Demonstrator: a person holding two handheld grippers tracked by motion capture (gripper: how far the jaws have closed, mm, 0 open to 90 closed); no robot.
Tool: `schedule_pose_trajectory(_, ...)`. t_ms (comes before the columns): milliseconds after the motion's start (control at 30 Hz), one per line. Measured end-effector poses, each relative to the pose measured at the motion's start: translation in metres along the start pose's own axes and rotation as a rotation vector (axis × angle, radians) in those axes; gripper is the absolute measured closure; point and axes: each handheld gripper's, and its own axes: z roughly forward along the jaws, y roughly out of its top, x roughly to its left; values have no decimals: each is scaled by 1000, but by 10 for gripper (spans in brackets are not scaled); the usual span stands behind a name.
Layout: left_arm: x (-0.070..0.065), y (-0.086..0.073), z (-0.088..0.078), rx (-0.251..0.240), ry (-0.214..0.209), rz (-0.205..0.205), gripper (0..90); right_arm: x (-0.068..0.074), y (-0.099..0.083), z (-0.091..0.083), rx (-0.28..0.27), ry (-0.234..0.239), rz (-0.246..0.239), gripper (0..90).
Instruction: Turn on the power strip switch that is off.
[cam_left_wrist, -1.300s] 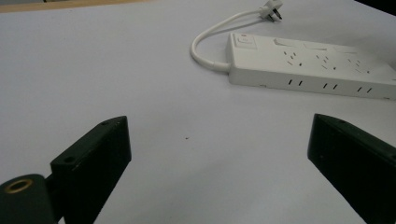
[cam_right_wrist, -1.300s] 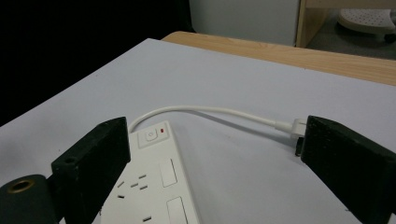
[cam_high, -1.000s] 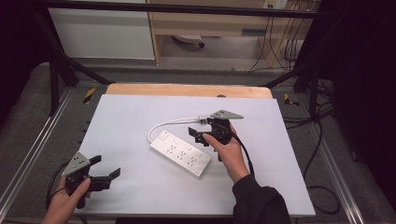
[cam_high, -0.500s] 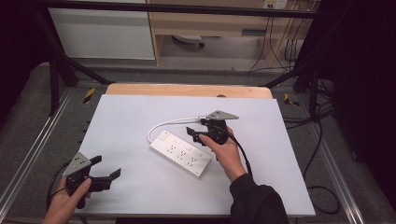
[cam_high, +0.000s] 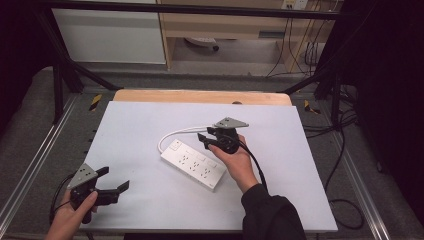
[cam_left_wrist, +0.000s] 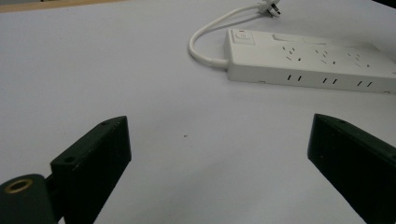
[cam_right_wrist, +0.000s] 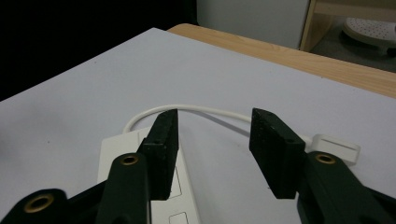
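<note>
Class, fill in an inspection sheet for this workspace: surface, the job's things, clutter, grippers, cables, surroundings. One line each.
Surface: white table top, with a bare wooden strip along its far edge.
Job's things: white power strip lying flat mid-table, its white cord looping back to a plug on the table.
Clutter: nothing seen.
Grippers: left gripper open, apart from the strip at the near left corner. Right gripper at the strip's far end; its jaws have just been closing, nothing gripped between them yet.
Cables: a black cable trails from the right gripper; more cables hang off the table's right.
Surroundings: black frame, white cabinet, wooden shelf unit.
</note>
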Motion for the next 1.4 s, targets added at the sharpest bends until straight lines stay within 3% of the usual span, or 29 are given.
schedule_pose_trajectory(333,0,0,0,1,-2,3,62,6,0,6,-9,25,-48,732)
schedule_pose_trajectory(667,0,0,0,2,-3,4,62,11,0,13,-18,49,-65,830)
schedule_pose_trajectory(1400,0,-1,0,1,-5,10,61,21,-10,32,40,81,-85,900)
